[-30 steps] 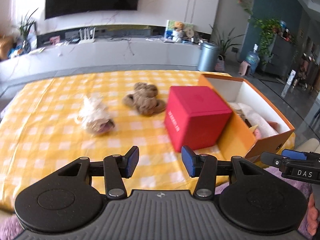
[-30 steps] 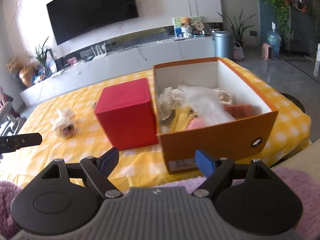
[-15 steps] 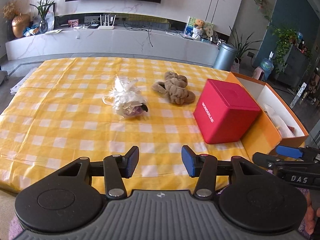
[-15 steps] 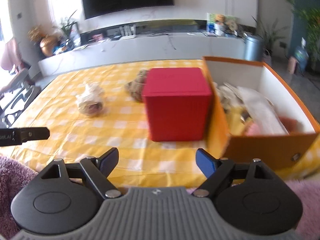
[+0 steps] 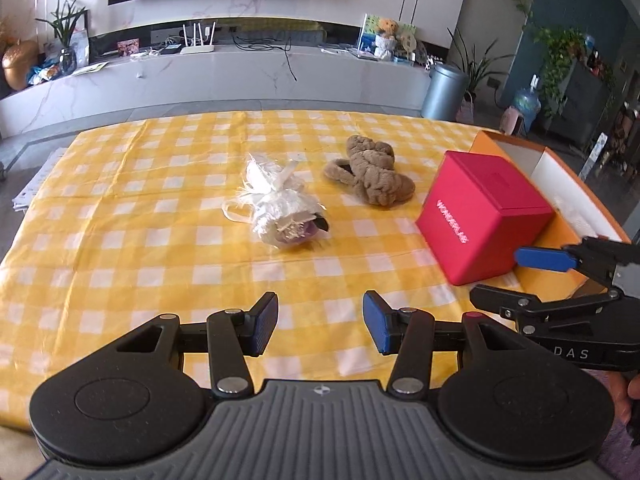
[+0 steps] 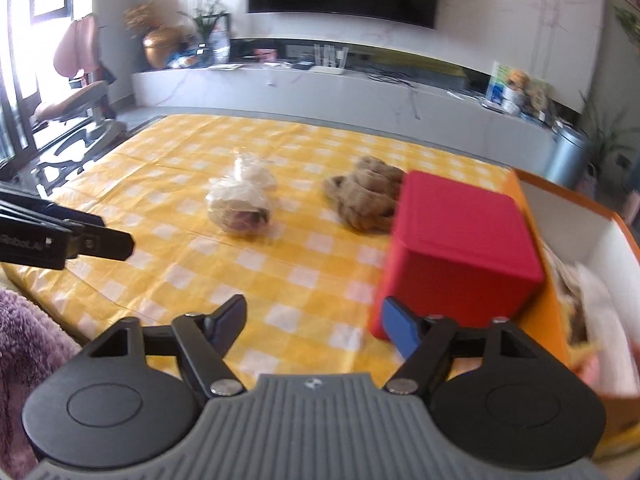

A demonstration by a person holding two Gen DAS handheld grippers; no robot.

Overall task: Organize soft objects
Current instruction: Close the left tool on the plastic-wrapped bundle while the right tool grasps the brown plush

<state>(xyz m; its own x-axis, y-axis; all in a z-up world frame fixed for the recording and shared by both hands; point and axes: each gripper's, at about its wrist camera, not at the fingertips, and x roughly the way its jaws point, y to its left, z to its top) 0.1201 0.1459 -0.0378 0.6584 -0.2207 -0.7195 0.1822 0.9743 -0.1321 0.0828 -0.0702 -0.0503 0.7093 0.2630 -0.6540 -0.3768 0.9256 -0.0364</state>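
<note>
Jaws first: on my left gripper (image 5: 320, 328) they stand partly apart with nothing between the blue pads, only yellow checked tablecloth (image 5: 120, 216) showing through the gap. My right gripper (image 6: 312, 324) also has its jaws apart and empty; they have just been closing somewhat, and no object sits between them, though the right pad lies in front of the red box (image 6: 456, 248) in that view, and I cannot tell whether it touches. In the left wrist view the right gripper comes in from the right edge, one blue pad in front of the red box and the orange box (image 5: 560, 184). Counting what lies on the cloth, I see two loose soft things: one white bundle wrapped in clear plastic (image 5: 280, 208) near the middle, and one brown plush toy (image 5: 372, 176) just beside it toward the boxes, the two apart. One red box stands touching the side of one orange box, which is open on top and holds several pale soft items; their number I cannot make out through the blur.
</note>
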